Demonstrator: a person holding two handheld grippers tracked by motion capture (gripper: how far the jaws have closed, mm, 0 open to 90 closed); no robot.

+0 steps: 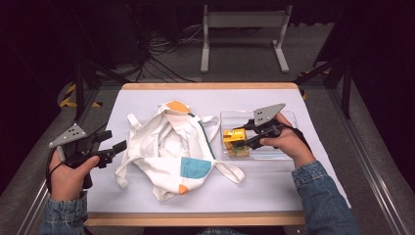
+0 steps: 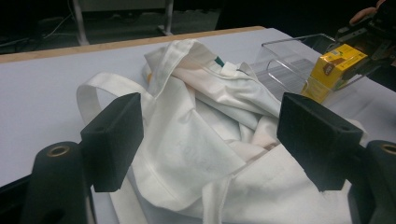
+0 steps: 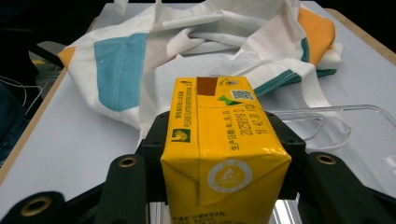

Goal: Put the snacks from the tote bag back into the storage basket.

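In the high view the right gripper (image 1: pixel 241 136) grips a yellow carton (image 1: pixel 234 136) over the clear tray (image 1: pixel 288 117) at the table's right, while the left gripper (image 1: pixel 113 143) hangs with wide, empty jaws just beside the left edge of the white cloth bag (image 1: pixel 169 147). The left gripper view has the crumpled bag (image 2: pixel 205 135) lying between and beyond its spread jaws, with the carton (image 2: pixel 334 70) and tray (image 2: pixel 285 60) farther off. In the right gripper view both jaws press the carton's (image 3: pixel 219 144) sides, the bag (image 3: pixel 154 60) beyond and the tray's rim (image 3: pixel 345 112) to one side.

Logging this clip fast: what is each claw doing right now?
Left claw: open, nothing held, aimed at the white tote bag.
Right claw: shut on the yellow carton over the clear tray.
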